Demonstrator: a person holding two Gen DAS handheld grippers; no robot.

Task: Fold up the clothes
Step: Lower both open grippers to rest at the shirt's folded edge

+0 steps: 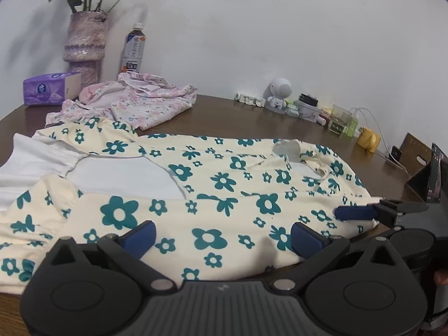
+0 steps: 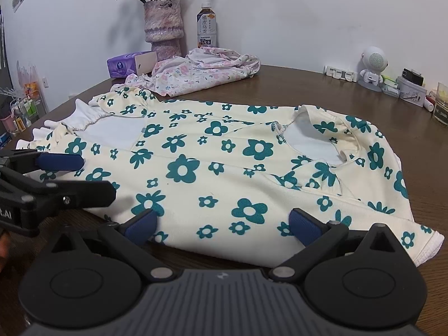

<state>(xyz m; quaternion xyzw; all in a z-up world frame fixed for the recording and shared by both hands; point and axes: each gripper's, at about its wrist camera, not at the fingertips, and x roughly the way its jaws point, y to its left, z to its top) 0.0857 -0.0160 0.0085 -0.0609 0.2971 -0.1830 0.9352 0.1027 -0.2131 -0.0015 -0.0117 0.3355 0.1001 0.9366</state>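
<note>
A cream garment with teal flowers (image 1: 224,184) (image 2: 224,154) lies spread flat on the brown table, its white lining showing at the sleeve and neck openings. My left gripper (image 1: 222,238) hovers over the garment's near edge, open wide, with nothing between its blue pads. My right gripper (image 2: 222,226) stands open the same way over the near hem. In the right wrist view the left gripper (image 2: 98,177) reaches in from the left, open above the cloth. One blue pad (image 1: 355,212) of the right gripper shows at the right of the left wrist view.
A crumpled pink floral garment (image 2: 201,75) lies at the back of the table (image 2: 308,89). Behind it stand a vase of flowers (image 2: 163,25), a tea bottle (image 2: 206,28) and a purple tissue box (image 2: 131,64). An astronaut figure (image 2: 373,68) and small jars line the wall at the right.
</note>
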